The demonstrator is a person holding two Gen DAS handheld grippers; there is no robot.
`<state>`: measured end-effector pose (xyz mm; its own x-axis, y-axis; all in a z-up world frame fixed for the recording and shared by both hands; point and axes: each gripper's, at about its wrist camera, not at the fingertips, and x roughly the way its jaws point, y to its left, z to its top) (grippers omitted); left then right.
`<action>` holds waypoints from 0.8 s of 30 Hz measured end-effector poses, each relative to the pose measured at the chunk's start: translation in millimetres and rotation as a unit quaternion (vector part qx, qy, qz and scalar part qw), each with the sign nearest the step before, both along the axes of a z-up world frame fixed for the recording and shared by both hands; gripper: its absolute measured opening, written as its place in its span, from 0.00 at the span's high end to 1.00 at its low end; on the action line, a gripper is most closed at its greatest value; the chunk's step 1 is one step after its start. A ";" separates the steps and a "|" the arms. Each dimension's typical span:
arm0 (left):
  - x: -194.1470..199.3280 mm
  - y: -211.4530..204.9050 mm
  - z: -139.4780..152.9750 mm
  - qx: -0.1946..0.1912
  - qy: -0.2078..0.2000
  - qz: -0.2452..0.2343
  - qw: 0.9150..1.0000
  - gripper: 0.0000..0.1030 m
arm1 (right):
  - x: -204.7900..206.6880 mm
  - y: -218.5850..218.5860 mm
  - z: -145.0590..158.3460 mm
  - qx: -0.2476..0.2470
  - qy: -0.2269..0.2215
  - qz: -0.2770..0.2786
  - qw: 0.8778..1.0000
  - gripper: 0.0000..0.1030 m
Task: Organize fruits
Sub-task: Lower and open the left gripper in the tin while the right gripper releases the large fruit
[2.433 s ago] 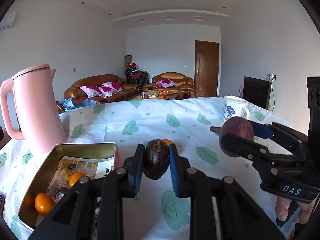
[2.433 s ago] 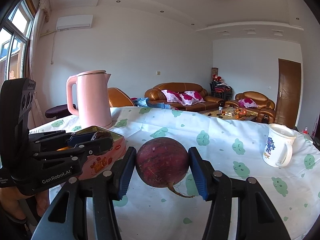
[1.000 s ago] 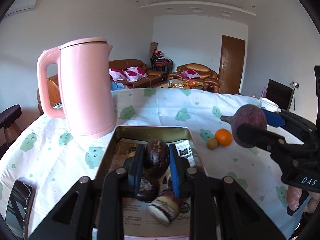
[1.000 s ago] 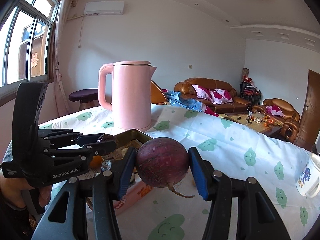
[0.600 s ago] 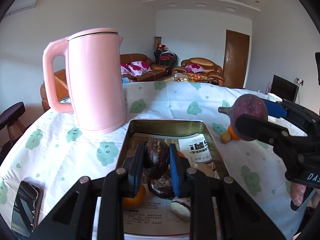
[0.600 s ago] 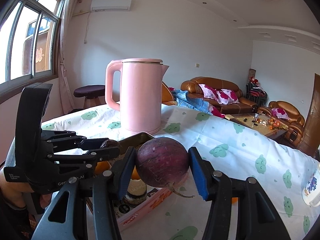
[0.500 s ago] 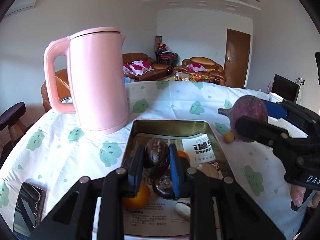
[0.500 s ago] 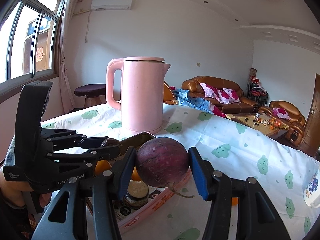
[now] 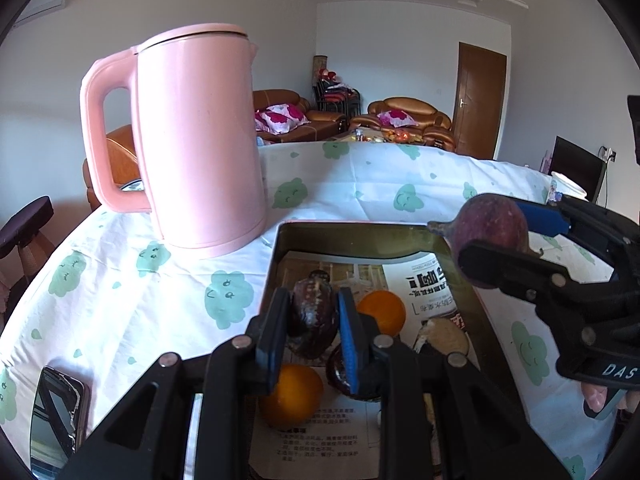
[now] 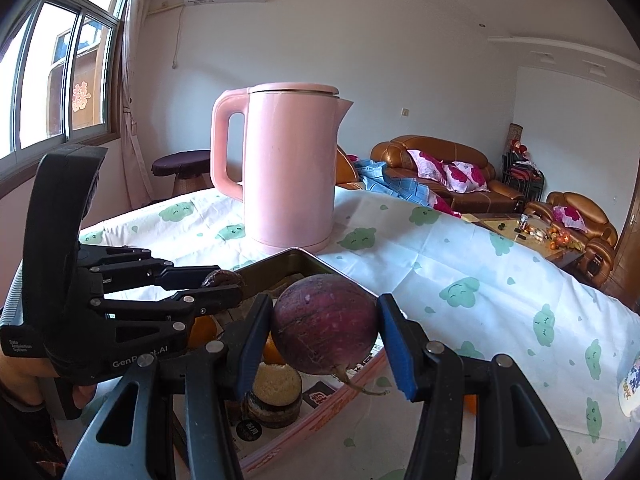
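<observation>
Grippers now hover over the rectangular gold metal tin [image 9: 280, 248], having crossed from open tabletop: left gripper [image 9: 312, 326] fingers clamp a dark wrinkled fruit [image 9: 312, 312], right gripper [image 10: 320, 332] fingers a round purple radish [image 10: 325, 324], both ready to drop in.

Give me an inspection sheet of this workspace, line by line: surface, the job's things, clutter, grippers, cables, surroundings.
Surface: table under a white cloth with green cloud faces.
Job's things: metal tin lined with printed paper, holding two oranges, a cut pale piece and a dark fruit.
Clutter: pink kettle behind the tin; phone at the near left edge; mug far right.
Grippers: left gripper shut on a dark wrinkled fruit above the tin; right gripper shut on a round purple root near the tin's right rim.
Cables: one from a wall socket by the black screen.
Surroundings: brown sofas, door, window, air conditioner.
</observation>
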<state>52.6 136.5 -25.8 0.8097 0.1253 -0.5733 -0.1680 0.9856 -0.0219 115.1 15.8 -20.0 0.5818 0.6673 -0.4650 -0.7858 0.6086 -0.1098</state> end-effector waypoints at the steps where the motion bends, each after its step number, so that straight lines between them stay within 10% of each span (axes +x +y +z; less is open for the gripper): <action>1: 0.7 -0.3 -0.1 0.002 0.002 0.000 1.000 0.76 | 1.5 1.6 -0.8 -0.001 0.002 0.001 1.000 0.46; 24: 25.1 3.4 -13.1 -0.002 0.042 -0.005 0.999 0.75 | 26.3 17.1 -28.6 -0.023 0.055 0.004 0.998 0.46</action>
<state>77.7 140.0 -39.0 0.7602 0.1150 -0.6394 -0.1591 0.9872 -0.0115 141.4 32.9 -48.6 0.5206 0.6484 -0.5555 -0.7992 0.5990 -0.0498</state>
